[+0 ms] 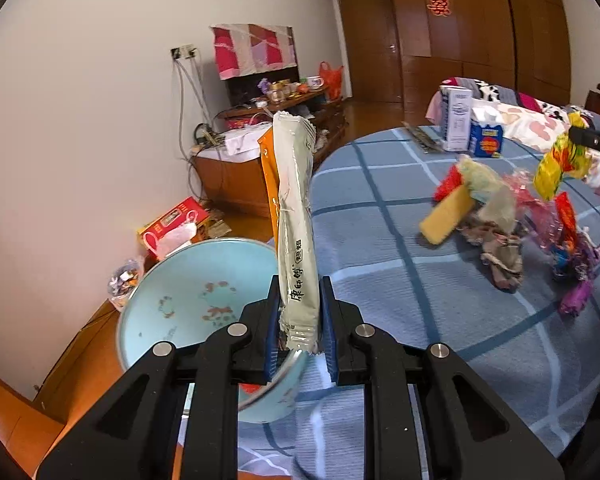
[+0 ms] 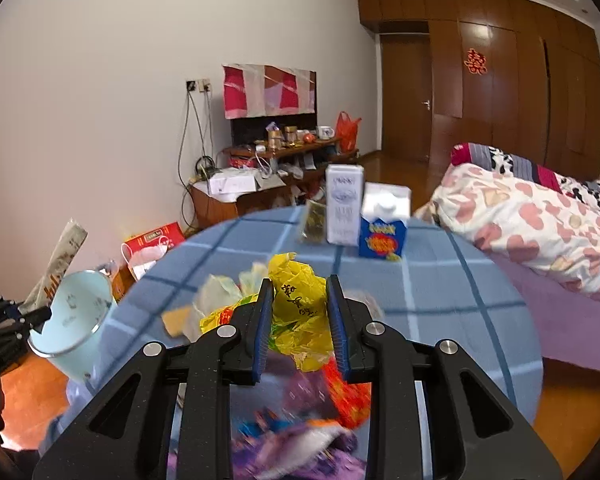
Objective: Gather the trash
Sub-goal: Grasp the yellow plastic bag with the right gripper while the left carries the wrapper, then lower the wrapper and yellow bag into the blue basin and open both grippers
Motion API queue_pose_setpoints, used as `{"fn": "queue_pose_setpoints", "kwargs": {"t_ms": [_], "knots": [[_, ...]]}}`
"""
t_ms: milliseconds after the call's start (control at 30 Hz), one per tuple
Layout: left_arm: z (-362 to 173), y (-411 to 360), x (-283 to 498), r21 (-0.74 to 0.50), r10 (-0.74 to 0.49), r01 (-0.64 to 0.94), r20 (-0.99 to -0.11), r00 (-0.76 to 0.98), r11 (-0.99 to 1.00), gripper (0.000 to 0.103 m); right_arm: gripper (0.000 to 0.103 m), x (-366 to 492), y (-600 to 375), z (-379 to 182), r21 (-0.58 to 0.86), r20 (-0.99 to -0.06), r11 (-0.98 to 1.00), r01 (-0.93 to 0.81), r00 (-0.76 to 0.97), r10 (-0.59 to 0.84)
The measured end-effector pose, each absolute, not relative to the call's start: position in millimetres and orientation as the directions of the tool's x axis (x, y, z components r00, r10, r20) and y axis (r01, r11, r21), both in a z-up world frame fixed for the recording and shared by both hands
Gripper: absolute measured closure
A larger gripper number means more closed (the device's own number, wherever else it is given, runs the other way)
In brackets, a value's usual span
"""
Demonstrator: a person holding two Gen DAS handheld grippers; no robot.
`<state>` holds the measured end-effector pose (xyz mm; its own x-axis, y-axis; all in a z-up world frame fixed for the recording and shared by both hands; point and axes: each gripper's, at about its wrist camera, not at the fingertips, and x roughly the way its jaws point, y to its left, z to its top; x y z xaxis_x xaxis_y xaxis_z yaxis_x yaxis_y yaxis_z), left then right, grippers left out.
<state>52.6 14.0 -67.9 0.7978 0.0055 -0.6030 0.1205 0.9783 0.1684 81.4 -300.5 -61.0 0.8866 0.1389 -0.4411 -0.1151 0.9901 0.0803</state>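
Both hand-held grippers clamp trash: left (image 1: pixel 300 320) grey packet (image 1: pixel 296 220) with bowl (image 1: pixel 188 300), right (image 2: pixel 300 320) yellow wrapper (image 2: pixel 300 300).

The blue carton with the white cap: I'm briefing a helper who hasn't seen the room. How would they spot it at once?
Start at the round table with the blue checked cloth and look to its far edge, nearest the bed. Two cartons stand there side by side; the blue carton is the shorter, right-hand one beside the tall white carton. Only it has a blue body with a red and yellow burst.
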Motion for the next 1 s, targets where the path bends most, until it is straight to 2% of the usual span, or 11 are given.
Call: {"fn": "queue_pose_setpoints", "kwargs": {"t_ms": [533,1000], "knots": [[-61,83,71,0.154,0.129,-0.045,-0.598,0.791,0.987,0.085,0.076,137,-202,-60,0.101,-0.449,0.956,-0.276,0.844,0.292],[-62,113,79,0.152,0.183,-0.113,-0.608,0.772,0.982,0.085,0.075,158,-159,-66,0.093,-0.464,0.937,-0.338,0.818,0.341]]}}
